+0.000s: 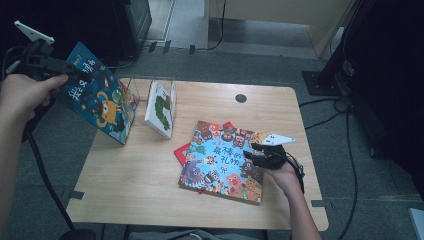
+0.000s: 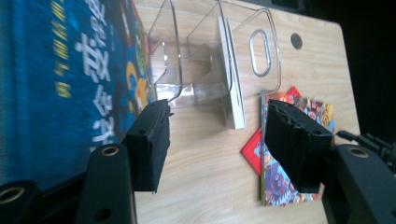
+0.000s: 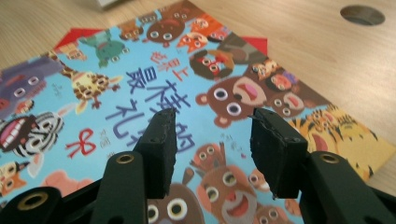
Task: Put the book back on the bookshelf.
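Blue book [image 1: 97, 97] stands tilted at the table's [image 1: 140, 185] left rear corner, its lower edge at or just past the table's left edge, its face leaning against the clear rack [image 1: 131, 95]. White book [image 1: 161, 108] stands upright in the rack's next slot, just right of the blue one. In the left claw view the rack's [image 2: 205, 51] empty clear compartment lies between the blue book [image 2: 60, 70] and the white book [image 2: 232, 84].

Animal book [image 1: 225, 159] lies flat, right of centre, on top of a red book [image 1: 181, 151] whose corner pokes out at its left. Its right edge lies near the table's right edge; a strip of bare wood shows there. Open room: the whole front-left part of the table, and the rear right around the round hole [image 1: 241, 98].

Left claw [image 1: 75, 75] is held off the table's left rear corner, hand [image 1: 25, 95] raised, pointing toward the blue book's upper part. Jaws stand wide with nothing between them; the blue cover lies just beside the left jaw, contact unclear.

Right claw [image 1: 257, 152] hovers low over the animal book's [image 3: 140, 93] right half, hand [image 1: 282, 175] coming from the front edge, pointing left. Jaws moderately wide, empty, above the cover.
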### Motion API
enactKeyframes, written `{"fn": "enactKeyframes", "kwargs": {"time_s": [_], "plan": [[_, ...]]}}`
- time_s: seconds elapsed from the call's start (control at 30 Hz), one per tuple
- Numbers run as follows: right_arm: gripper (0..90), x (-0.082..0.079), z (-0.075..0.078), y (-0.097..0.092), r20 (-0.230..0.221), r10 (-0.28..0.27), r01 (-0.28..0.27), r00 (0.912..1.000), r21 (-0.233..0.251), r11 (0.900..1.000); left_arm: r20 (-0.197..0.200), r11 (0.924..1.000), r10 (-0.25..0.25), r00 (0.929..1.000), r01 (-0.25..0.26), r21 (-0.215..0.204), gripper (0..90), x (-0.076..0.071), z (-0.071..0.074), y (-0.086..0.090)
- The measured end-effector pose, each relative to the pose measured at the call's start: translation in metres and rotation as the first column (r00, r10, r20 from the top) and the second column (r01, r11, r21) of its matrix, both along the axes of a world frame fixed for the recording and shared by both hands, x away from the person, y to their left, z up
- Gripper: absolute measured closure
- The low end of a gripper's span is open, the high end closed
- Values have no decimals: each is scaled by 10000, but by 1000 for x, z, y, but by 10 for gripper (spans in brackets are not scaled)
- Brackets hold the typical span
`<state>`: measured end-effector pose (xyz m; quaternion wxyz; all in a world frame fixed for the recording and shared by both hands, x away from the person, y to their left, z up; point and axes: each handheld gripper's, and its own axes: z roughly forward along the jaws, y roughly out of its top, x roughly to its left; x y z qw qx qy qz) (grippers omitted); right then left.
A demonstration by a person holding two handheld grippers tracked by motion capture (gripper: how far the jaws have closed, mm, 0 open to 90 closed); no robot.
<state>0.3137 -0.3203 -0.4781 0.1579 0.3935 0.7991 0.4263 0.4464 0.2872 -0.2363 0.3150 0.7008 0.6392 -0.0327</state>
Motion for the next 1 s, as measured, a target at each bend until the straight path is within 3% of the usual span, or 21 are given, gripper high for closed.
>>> {"fn": "enactKeyframes", "kwargs": {"time_s": [0.1, 0.17, 0.23, 0.37, 0.43, 0.67, 1.0], "plan": [[507, 3, 1, 2, 30, 26, -27, 10000, 155, 9999, -188, 9995, -317, 9993, 318, 65, 412, -4, -18, -15], [507, 4, -1, 3, -1, 68, -68, 10000, 97, 9999, -213, 9991, -415, 9989, 416, 14, 413, -5, -21, -17], [505, 8, -6, 5, -192, 156, -158, 9997, -82, 9998, -263, 9974, -719, 9971, 717, -90, 414, -9, -35, -27], [509, 12, -12, 5, -462, 123, -122, 9989, 36, 9999, -30, 9959, -898, 9960, 899, 130, 424, -13, -46, -34], [515, 15, -17, 2, -625, -57, 56, 9980, -11, 10000, -26, 9954, -957, 9954, 957, 30, 433, -17, -57, -38], [516, 17, -21, -1, -717, -331, 330, 9969, -25, 9995, -104, 9914, -1307, 9914, 1306, -82, 450, -25, -80, -46], [502, 17, -23, 3, -682, -174, 168, 9975, -91, 9998, -221, 9815, -1912, 9813, 1911, -62, 432, -38, -110, -70]]}}
